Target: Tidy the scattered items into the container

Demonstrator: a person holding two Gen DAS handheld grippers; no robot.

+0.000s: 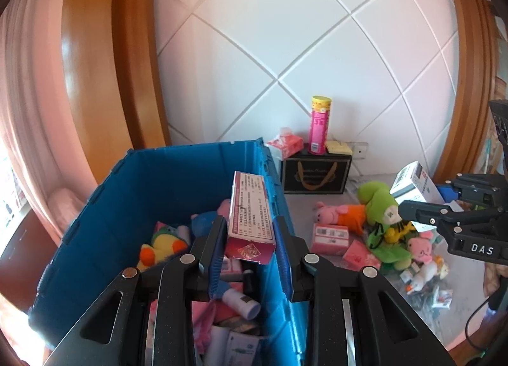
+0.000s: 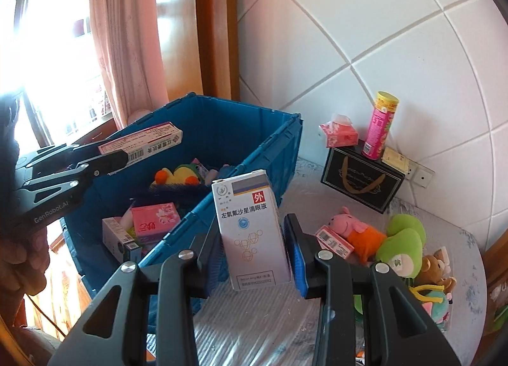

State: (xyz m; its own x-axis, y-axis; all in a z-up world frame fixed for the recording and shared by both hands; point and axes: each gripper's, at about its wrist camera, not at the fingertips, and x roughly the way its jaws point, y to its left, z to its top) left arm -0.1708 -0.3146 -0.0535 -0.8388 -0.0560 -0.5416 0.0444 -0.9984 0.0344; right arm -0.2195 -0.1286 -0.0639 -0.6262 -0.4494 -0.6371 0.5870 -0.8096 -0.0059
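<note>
The left tool point(image 1: 250, 251) clamps a maroon box point(image 1: 252, 216) above the blue crate point(image 1: 177, 175), the right tool point(image 2: 254, 248) a white box point(image 2: 250, 232).

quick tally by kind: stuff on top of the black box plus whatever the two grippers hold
tissue pack: 1
tube: 1
yellow pad: 1
held boxes: 2, pink box in left gripper, white box in right gripper
total: 5

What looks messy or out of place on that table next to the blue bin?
A jumble of soft toys, a green plush and a pink pig among them, lies tumbled on the table with small boxes, beside the blue bin rather than in it. Nothing looks spilled or broken.
</note>
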